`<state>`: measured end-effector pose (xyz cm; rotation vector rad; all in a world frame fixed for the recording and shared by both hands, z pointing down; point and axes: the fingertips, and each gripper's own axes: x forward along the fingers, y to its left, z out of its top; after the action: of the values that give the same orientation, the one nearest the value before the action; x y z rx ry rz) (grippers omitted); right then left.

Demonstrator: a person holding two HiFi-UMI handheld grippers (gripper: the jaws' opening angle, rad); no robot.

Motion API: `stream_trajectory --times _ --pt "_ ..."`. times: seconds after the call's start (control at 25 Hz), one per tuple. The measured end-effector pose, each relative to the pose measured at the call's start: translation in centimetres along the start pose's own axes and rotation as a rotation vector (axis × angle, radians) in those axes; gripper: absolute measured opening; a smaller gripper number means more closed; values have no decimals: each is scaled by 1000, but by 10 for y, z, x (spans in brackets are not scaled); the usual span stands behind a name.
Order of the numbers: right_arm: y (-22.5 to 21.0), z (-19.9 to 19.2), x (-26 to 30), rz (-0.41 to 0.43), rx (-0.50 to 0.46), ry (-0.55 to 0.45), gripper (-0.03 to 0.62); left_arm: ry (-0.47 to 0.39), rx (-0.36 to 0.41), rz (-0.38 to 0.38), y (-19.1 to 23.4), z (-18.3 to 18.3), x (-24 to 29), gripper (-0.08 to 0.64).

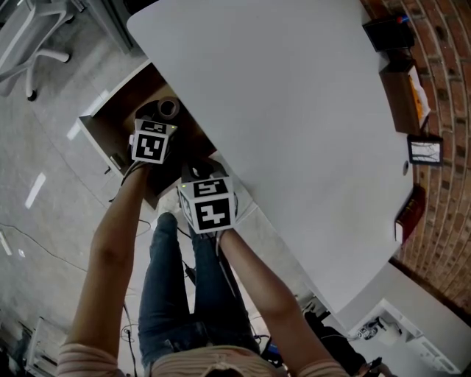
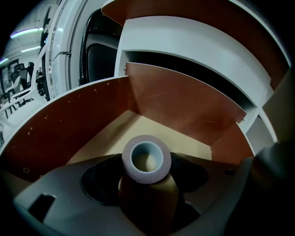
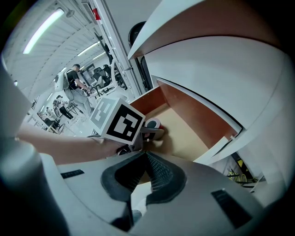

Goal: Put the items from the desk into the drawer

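Tape roll [image 2: 146, 159] sits clamped between left tongs [image 2: 147, 182].

An office, with white desk [image 1: 294, 103] and swivel chair [image 1: 44, 51].

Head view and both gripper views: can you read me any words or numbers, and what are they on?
No words or numbers can be read.
Left marker cube: black-and-white squares, no letters.
Right marker cube: the same.
Small black-framed thing: marks too small to read.
Red sign up high: too blurred.
Brown roll: no print shows.
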<state>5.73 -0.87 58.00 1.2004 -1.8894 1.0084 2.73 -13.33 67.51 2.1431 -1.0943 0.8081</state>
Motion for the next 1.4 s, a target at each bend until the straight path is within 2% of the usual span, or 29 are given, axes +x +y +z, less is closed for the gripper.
stream_trajectory --times 0.24,0.4,0.8,1.2,1.4 --pt "5 6 -6 4 2 0 18 -17 25 -3 -3 8 -7 322" --pt "5 7 -6 -10 -12 -17 18 -59 22 2 -3 23 -19 324" --pt "32 37 -39 25 -25 -81 18 -105 41 -7 -10 58 -85 308" --pt "67 83 -91 61 -41 -195 17 -218 83 59 -4 104 -174 77" --pt "78 101 -111 63 -59 -247 17 -265 95 75 -4 124 -208 21"
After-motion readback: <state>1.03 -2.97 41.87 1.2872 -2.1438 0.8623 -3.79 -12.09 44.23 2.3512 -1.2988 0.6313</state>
